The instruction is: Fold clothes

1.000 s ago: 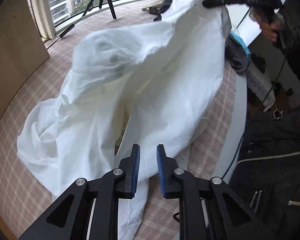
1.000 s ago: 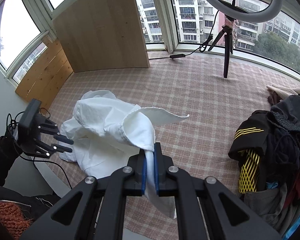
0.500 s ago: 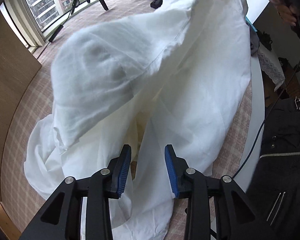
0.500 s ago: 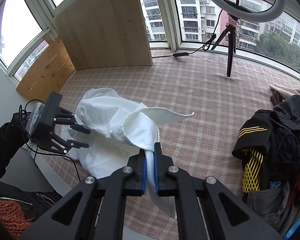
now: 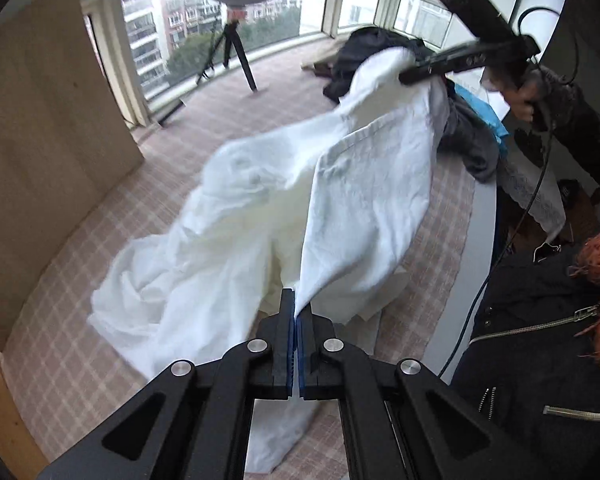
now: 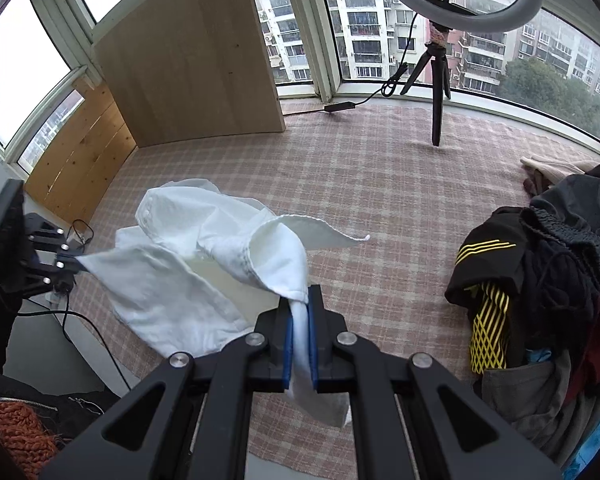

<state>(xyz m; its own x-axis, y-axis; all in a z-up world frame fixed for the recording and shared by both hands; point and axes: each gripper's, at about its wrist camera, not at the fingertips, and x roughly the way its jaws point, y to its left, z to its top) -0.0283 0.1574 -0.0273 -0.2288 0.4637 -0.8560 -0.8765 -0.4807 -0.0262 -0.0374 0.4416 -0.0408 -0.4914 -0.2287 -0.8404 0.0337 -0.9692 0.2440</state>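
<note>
A big checked cloth [image 6: 380,200] covers the flat top. The white shirt [image 6: 172,292] partly lies on it at lower left. Dark clothes [image 6: 540,280] are piled at right.

shirt [image 6: 228,256] on cloth [image 6: 380,184], clothes pile [image 6: 548,280] right; tripod [image 6: 436,92] behind

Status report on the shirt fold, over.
Left gripper and right gripper both shut on white shirt, stretched between them. Dark clothes pile lies aside.

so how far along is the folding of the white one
Barely started. Done: both grippers have a hold. The left gripper is shut on one edge of the white garment, the right gripper on another. In hand: it hangs bunched between them over the checked cloth. Left: spreading, every fold, and the dark clothes pile.
</note>
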